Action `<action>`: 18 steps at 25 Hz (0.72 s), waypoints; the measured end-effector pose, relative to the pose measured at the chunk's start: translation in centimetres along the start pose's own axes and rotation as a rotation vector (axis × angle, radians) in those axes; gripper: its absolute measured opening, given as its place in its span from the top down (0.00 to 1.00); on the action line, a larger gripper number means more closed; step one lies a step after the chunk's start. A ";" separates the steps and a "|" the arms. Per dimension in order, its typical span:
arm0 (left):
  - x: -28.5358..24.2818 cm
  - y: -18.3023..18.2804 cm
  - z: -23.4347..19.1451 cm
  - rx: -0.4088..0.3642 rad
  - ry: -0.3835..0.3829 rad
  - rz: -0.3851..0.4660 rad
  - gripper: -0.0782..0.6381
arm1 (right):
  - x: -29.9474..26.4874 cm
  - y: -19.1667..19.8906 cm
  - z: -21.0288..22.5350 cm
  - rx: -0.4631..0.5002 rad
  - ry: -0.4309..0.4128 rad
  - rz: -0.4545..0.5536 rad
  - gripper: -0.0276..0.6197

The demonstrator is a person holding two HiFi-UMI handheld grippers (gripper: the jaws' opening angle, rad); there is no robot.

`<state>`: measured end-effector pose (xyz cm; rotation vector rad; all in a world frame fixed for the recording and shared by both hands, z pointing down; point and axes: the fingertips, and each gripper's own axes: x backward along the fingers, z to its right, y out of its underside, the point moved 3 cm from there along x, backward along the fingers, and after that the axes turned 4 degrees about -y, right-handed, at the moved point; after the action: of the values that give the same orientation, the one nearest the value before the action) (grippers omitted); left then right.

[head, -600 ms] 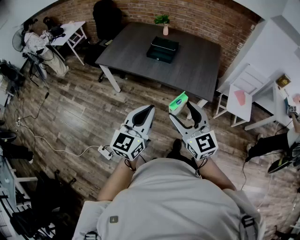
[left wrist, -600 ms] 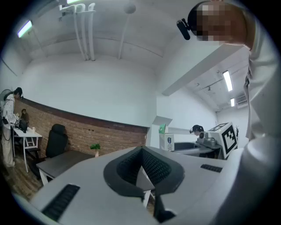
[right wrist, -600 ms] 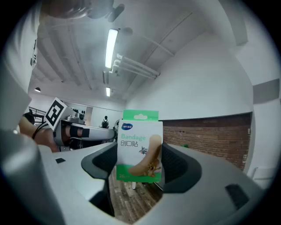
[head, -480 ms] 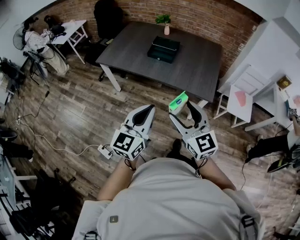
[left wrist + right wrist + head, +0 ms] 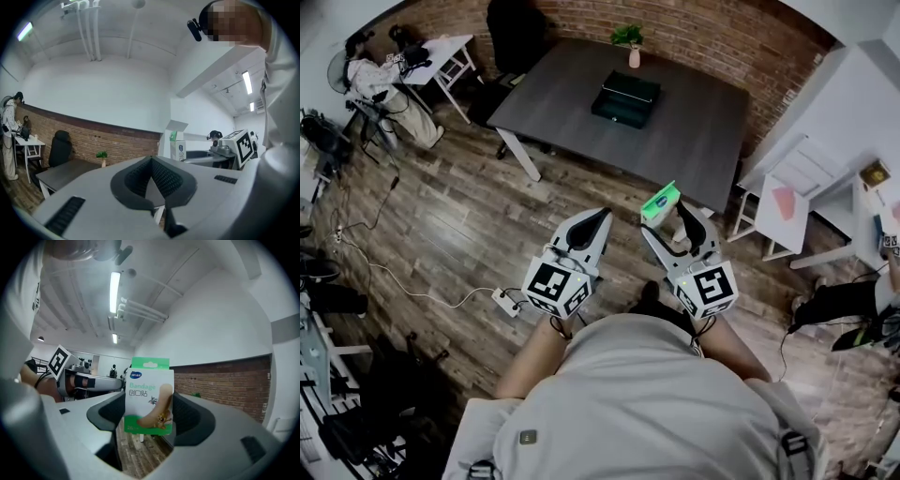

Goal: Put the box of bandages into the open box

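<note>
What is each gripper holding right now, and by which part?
The right gripper clamps the bandage box by its two narrow sides, at the lower half. The left gripper is shut and empty.

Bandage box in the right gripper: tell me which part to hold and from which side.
Probably best to hold the bandage box by its lower half, fingers on its two narrow side edges, coming from below. It stands upright in the right gripper that way, printed face toward that camera; the top is free to enter the open box first.
</note>
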<state>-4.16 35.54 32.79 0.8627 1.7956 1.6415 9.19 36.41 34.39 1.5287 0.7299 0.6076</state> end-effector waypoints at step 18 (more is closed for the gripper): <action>-14.0 0.6 -1.2 0.010 -0.094 -0.017 0.87 | -4.7 1.2 14.5 -0.035 -0.135 0.008 0.49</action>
<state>3.93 24.05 33.22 0.9112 1.7442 1.5565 16.99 23.29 34.56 1.5250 0.6075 0.5147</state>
